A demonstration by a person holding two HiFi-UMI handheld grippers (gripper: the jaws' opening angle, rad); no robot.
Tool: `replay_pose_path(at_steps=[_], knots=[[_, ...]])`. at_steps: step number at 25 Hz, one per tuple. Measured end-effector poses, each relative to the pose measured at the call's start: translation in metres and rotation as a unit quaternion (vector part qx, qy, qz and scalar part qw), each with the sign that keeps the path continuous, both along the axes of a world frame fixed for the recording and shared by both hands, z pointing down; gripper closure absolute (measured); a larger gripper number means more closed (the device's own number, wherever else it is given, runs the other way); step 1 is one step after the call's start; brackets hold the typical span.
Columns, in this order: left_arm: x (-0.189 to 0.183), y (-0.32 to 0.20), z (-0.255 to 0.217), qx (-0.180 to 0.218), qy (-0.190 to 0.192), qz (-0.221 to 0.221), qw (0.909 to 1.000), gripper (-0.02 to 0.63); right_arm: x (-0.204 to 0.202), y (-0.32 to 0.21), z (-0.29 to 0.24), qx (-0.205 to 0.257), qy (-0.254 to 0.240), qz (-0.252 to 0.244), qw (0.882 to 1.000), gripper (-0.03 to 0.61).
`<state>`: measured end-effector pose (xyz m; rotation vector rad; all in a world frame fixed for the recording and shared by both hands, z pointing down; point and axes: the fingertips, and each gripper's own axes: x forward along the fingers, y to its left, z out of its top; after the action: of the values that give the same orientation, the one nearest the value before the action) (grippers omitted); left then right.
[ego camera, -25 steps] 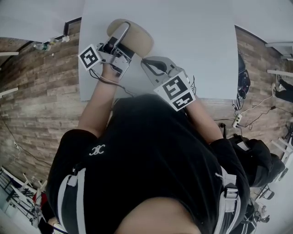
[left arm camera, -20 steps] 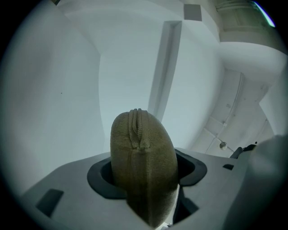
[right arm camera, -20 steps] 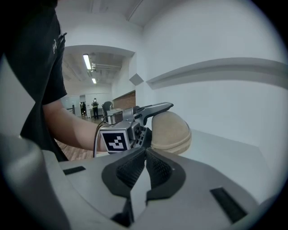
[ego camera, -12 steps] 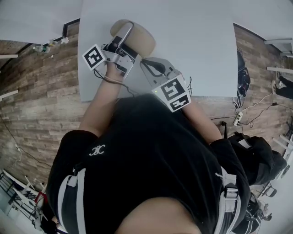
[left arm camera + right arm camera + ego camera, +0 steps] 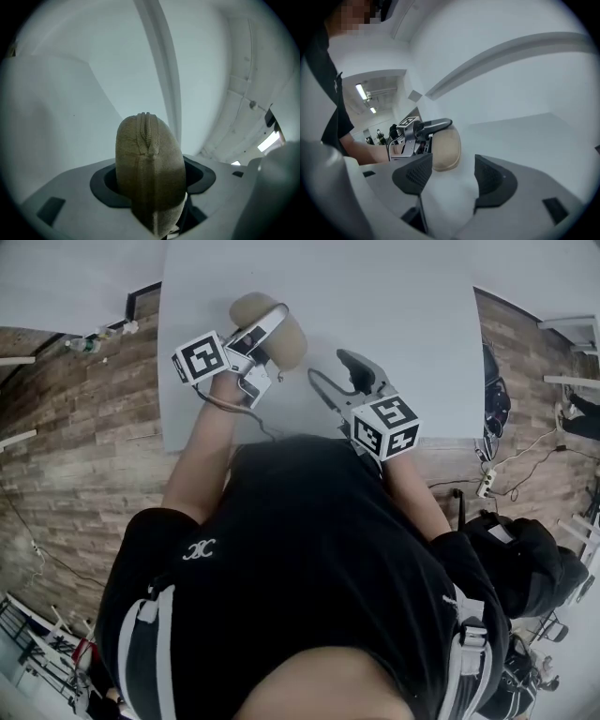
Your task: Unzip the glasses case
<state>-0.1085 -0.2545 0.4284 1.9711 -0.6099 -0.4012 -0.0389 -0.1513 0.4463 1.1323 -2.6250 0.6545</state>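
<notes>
1. Currently the left gripper [image 5: 270,326] is clamped across the tan glasses case [image 5: 251,311], over the left part of the white counter [image 5: 412,324], with the zip edge facing that gripper's camera
2. The right gripper [image 5: 451,174] has just been opening its jaws; they stand wide with nothing between them, apart from the case
3. Step, as I judge it: case steadied, pull not held; whether the zip is already open I cannot tell
4. Next move calls for pinching the small zip pull with the right gripper while the left holds firm
5. Count: one glasses case, two grippers, one counter
</notes>
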Motion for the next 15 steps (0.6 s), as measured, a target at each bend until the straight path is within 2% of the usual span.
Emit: replay_pose_path(at_steps=[2, 4, 8, 10, 12, 15], knots=[[0.007, 0.007, 0.04, -0.038, -0.087, 0.034, 0.9949, 0.322, 0.011, 0.0, 0.004, -0.016, -0.01, 0.016, 1.0, 0.316], [0.018, 0.019, 0.074, -0.08, -0.143, 0.082, 0.9831, 0.322, 0.018, 0.001, 0.006, -0.017, -0.001, 0.023, 1.0, 0.316], [0.039, 0.043, 0.12, -0.137, -0.188, 0.165, 0.9585, 0.322, 0.022, 0.003, 0.01, -0.012, 0.026, 0.022, 0.999, 0.316], [0.048, 0.047, 0.133, -0.146, -0.206, 0.189, 0.9488, 0.322, 0.018, 0.006, 0.012, -0.011, 0.035, 0.014, 0.999, 0.316], [0.058, 0.047, 0.14, -0.138, -0.233, 0.213, 0.9386, 0.322, 0.014, 0.01, 0.015, -0.008, 0.048, 0.001, 0.999, 0.317], [0.068, 0.047, 0.153, -0.106, -0.307, 0.248, 0.9128, 0.322, 0.009, 0.02, 0.019, 0.004, 0.083, -0.024, 0.996, 0.316]])
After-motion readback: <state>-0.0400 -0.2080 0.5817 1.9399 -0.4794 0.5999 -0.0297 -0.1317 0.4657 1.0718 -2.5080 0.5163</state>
